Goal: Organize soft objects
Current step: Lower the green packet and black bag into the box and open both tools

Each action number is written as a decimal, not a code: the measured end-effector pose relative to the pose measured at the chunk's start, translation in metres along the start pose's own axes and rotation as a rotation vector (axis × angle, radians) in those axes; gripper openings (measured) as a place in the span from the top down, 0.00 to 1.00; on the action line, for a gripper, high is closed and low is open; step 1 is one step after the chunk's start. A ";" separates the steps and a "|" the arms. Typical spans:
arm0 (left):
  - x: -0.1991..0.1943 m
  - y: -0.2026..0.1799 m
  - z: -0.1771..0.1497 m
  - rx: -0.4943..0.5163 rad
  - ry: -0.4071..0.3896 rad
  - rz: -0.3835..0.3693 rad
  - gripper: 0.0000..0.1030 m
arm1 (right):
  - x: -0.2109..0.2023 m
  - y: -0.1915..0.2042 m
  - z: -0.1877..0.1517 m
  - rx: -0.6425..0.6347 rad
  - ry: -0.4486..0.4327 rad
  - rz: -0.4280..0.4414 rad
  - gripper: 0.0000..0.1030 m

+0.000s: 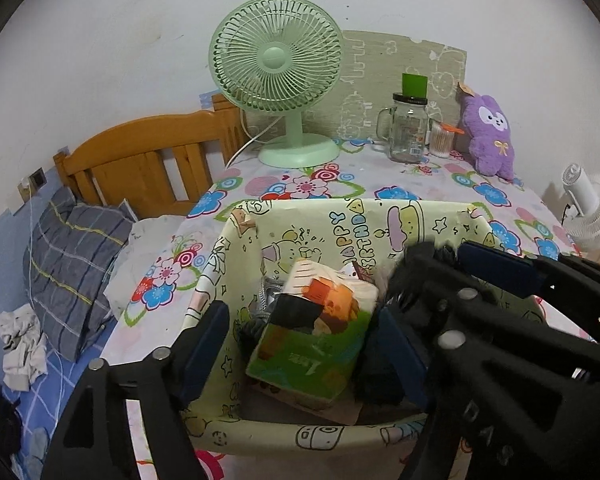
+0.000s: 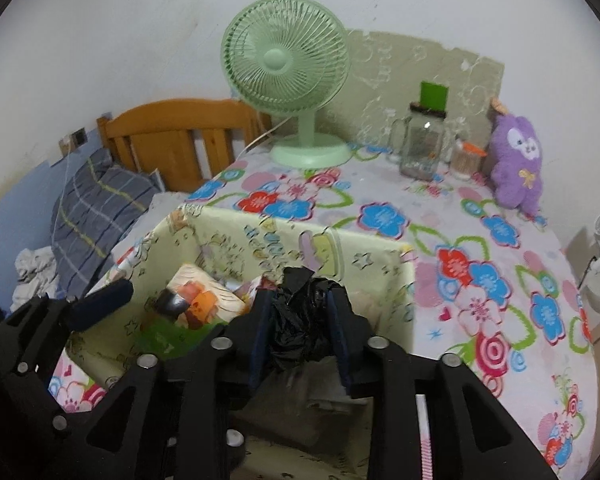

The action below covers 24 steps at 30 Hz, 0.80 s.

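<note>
Over the flower-print surface [image 1: 312, 184], both tongs hang above an open storage box [image 1: 404, 220] lined with pale yellow cartoon paper, on which the words "HAPPY BIRTHDAY" can be read along the far inner wall. Left tongs [image 1: 300, 344] stand wide, with their blue pads on either side of a soft tissue pack [image 1: 320, 336] that lies inside the box; the pads are not pressing on it. The pack's wrapper is green, white and orange, and its printed lettering is too distorted to read. Right tongs [image 2: 300, 320] stand narrow around a crumpled black plastic bag [image 2: 296, 312], which sits between the blue pads over the right part of the box; whether the pads still press on the bag cannot be told. In the left wrist view the same bag [image 1: 404, 276] shows as a dark mass beside the tissue pack. At the far edge of the surface stand a mint-green desk fan [image 1: 278, 64], a glass mug jar [image 1: 408, 128] with a green cap, a small container of cotton swabs [image 1: 442, 140] and a purple plush toy [image 1: 490, 136] with a hang tag, its text unreadable. Left of the surface are a wooden headboard [image 1: 148, 152] and a grey plaid pillow [image 1: 72, 264].
</note>
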<state>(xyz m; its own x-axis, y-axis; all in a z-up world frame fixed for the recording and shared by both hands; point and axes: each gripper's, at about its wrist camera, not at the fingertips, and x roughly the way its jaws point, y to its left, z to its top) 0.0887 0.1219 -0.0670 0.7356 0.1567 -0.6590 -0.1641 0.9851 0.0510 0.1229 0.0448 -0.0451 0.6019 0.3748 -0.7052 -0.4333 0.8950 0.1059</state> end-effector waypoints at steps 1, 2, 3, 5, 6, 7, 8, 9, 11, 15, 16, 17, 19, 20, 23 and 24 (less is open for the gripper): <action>0.000 0.000 0.000 -0.001 0.001 -0.003 0.20 | 0.001 -0.001 0.000 0.008 0.003 0.009 0.47; 0.000 0.000 0.000 -0.002 0.002 -0.003 0.19 | 0.000 -0.001 0.000 0.013 0.000 0.010 0.40; -0.001 0.000 0.001 -0.003 0.000 -0.001 0.19 | -0.001 -0.001 -0.001 0.018 -0.010 0.008 0.32; -0.003 -0.002 0.001 -0.003 -0.006 0.002 0.17 | -0.005 -0.001 -0.002 0.022 -0.025 0.007 0.30; -0.004 -0.002 0.001 -0.004 -0.006 0.001 0.17 | -0.006 -0.002 -0.001 0.021 -0.027 0.006 0.29; -0.004 -0.003 0.002 -0.005 -0.006 -0.001 0.16 | -0.008 -0.002 -0.001 0.020 -0.028 0.003 0.27; -0.006 -0.004 0.002 -0.006 -0.008 -0.003 0.16 | -0.009 -0.003 -0.001 0.021 -0.031 -0.001 0.26; -0.007 -0.006 0.002 -0.005 -0.011 -0.005 0.16 | -0.010 -0.005 -0.001 0.023 -0.035 -0.004 0.23; -0.010 -0.008 0.002 -0.004 -0.017 -0.009 0.14 | -0.015 -0.008 -0.002 0.030 -0.044 -0.015 0.21; -0.017 -0.015 0.003 -0.004 -0.037 -0.007 0.11 | -0.024 -0.015 -0.003 0.040 -0.061 -0.035 0.17; -0.019 -0.017 0.003 -0.004 -0.041 -0.009 0.09 | -0.026 -0.017 -0.004 0.041 -0.064 -0.038 0.15; -0.022 -0.019 0.003 -0.003 -0.049 -0.013 0.08 | -0.030 -0.019 -0.005 0.045 -0.070 -0.042 0.15; -0.026 -0.022 0.004 -0.001 -0.059 -0.015 0.07 | -0.036 -0.023 -0.006 0.051 -0.082 -0.046 0.12; -0.027 -0.023 0.004 -0.001 -0.062 -0.014 0.07 | -0.039 -0.025 -0.007 0.055 -0.089 -0.050 0.12; -0.033 -0.027 0.005 -0.001 -0.071 -0.011 0.06 | -0.048 -0.032 -0.009 0.069 -0.105 -0.057 0.11; -0.035 -0.028 0.005 -0.002 -0.076 -0.010 0.06 | -0.050 -0.033 -0.010 0.073 -0.106 -0.057 0.10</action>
<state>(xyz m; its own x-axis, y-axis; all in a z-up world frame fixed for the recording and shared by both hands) 0.0715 0.0888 -0.0414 0.7848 0.1513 -0.6010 -0.1576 0.9866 0.0427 0.1004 -0.0056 -0.0199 0.6934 0.3429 -0.6337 -0.3490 0.9293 0.1209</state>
